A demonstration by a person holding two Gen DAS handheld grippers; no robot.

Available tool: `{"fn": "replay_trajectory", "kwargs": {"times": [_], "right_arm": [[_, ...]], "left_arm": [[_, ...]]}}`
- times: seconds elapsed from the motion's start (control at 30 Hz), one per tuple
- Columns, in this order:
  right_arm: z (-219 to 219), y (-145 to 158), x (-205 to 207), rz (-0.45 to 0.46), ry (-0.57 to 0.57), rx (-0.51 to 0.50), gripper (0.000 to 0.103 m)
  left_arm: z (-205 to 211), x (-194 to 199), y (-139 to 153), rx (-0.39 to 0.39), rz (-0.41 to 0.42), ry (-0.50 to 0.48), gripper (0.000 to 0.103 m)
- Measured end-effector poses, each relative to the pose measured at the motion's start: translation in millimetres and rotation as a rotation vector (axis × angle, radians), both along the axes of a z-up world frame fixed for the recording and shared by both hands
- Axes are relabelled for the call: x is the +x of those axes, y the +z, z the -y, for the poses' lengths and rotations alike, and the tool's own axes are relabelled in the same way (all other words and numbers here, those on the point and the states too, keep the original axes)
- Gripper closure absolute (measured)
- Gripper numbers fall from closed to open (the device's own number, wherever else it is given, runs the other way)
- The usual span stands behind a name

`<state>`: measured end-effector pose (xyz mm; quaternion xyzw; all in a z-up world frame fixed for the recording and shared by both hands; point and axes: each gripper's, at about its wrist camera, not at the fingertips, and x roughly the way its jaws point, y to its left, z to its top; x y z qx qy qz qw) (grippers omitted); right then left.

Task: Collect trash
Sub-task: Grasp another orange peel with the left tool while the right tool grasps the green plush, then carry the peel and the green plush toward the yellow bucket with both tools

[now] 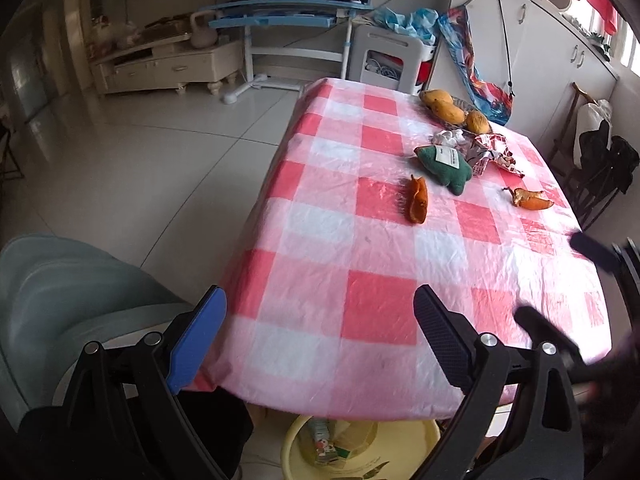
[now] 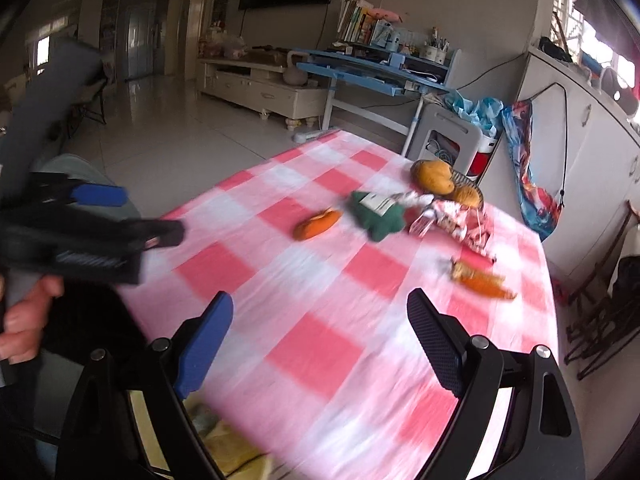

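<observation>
**Peels and wrappers wait on the checked cloth**

Trash lies scattered toward the far half of a table [image 1: 360, 280] covered in a pink-and-white checked cloth. One orange peel [image 1: 418, 200] sits near the middle of the cloth, just in front of a green stuffed toy [image 1: 444, 164] with a white label. A second orange peel [image 1: 530, 199] lies well apart from the first, nearer the cloth's right edge. Behind the toy, a crumpled red-and-white wrapper [image 1: 494, 154] and a wad of white paper [image 1: 450, 136] rest close together, touching or nearly so. Beyond them, mangoes [image 1: 448, 108] fill a wire basket at the far end.

The left gripper [image 1: 320, 336] hangs over the table's near edge, its jaws spread wide with nothing between them — only cloth shows in the gap. The right gripper [image 2: 320, 340] is likewise spread and empty above the near part of the cloth; its view is smeared with blur.

Under the table's near edge stands a yellow basin [image 1: 360, 452] holding some scraps — what they are is hard to tell. A grey-green chair [image 1: 60, 300] stands to the left.
</observation>
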<state>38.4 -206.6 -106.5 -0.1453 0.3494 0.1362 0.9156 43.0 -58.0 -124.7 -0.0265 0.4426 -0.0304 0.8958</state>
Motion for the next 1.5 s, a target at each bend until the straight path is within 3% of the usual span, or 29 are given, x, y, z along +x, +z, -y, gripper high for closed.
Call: {"fn": "replay_trajectory", "kwargs": {"times": [0.23, 0.4, 0.57, 0.67, 0.7, 0.73, 0.8, 0.9, 1.0, 1.23, 1.3, 1.37, 1.5], "right_arm": [[20.8, -17.0, 62.6, -0.064, -0.078, -0.005, 0.018], [41.7, -29.5, 81.2, -0.129, -0.143, 0.0, 0.018], [46.7, -33.9, 89.1, -0.132, -0.122, -0.023, 0.018], [45.0, -35.5, 96.3, -0.128, -0.081, -0.016, 0.018], [43.1, -36.3, 98.9, -0.126, -0.06, -0.016, 0.018], [39.6, -36.9, 101.7, -0.124, -0.046, -0.02, 0.018], [34.5, -37.6, 107.1, -0.118, -0.021, -0.029, 0.018], [26.9, -34.7, 118.7, -0.095, 0.007, -0.004, 0.018], [18.5, -32.3, 130.6, -0.074, 0.028, 0.025, 0.018], [3.1, -47.6, 157.3, -0.121, 0.025, 0.01, 0.018], [3.9, -53.7, 161.3, -0.149, 0.018, 0.011, 0.029], [8.5, -54.2, 163.4, -0.176, 0.004, 0.04, 0.046], [9.4, -52.2, 156.6, -0.199, 0.004, 0.043, 0.055]], "left_arm": [[28.9, 48.7, 4.0, 0.018, -0.021, -0.033, 0.012], [66.2, 92.9, -11.7, 0.054, -0.052, -0.096, 0.012], [92.8, 123.3, -28.4, 0.105, -0.066, -0.141, 0.027], [97.8, 135.0, -40.8, 0.123, -0.092, -0.156, 0.044], [97.3, 137.2, -40.5, 0.114, -0.085, -0.152, 0.061], [99.1, 140.9, -38.2, 0.114, -0.09, -0.174, 0.086], [95.6, 147.7, -34.1, 0.094, -0.105, -0.174, 0.087], [72.6, 153.9, -21.6, 0.006, -0.102, -0.1, 0.087], [52.5, 153.4, -3.9, -0.069, -0.061, -0.05, 0.087], [40.3, 149.4, 5.9, -0.124, -0.04, -0.042, 0.087], [38.8, 151.2, 4.7, -0.128, -0.044, -0.044, 0.087], [38.4, 150.2, 5.0, -0.134, -0.05, -0.051, 0.087], [42.4, 144.8, 5.9, -0.123, -0.05, -0.068, 0.087]]}}
